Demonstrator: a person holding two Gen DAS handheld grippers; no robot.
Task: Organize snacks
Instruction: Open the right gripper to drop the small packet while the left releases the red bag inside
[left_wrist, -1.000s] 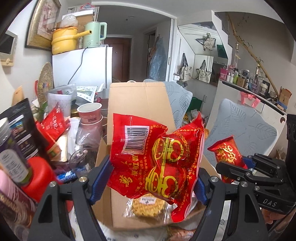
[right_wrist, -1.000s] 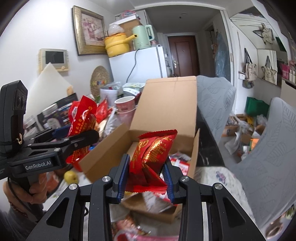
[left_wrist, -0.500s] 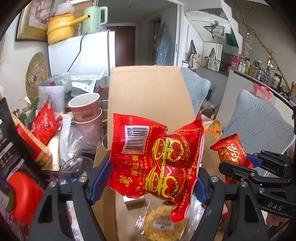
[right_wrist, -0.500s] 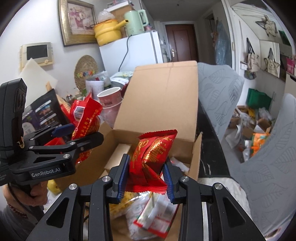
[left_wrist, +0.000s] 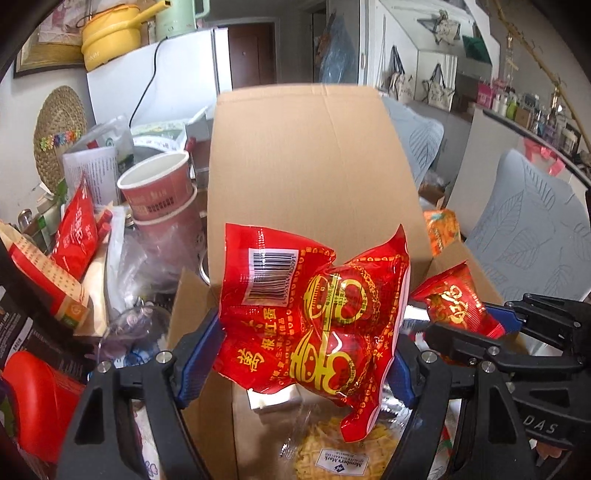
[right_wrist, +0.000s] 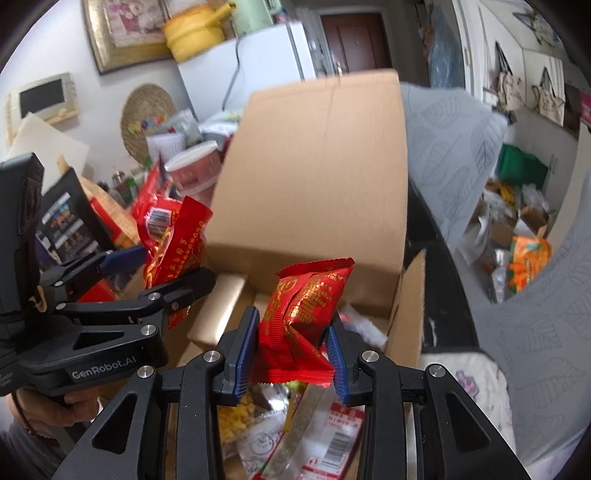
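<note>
A cluttered room surrounded the work: a white fridge (left_wrist: 155, 70) stood at the back with a yellow pot (left_wrist: 110, 40) on top, and grey leaf-patterned chair backs (left_wrist: 535, 229) rose at the right. An open cardboard box (left_wrist: 310, 166) sat among the clutter, its tall plain flap upright and its lower rim near the tongs; crinkled clear wrappers and a noodle cake (left_wrist: 347, 450) lay inside. Stacked red paper cups (left_wrist: 159, 192) and glossy packets crowded just beside the box's left wall, leaving little free space there.

The left tongs (left_wrist: 299, 354) were clamped on a large red foil packet (left_wrist: 314, 314), wrinkled and printed in gold, held over the box opening. The right tongs (right_wrist: 291, 354) pinched a small red snack packet (right_wrist: 303, 314) with crimped ends, also above the box interior.
</note>
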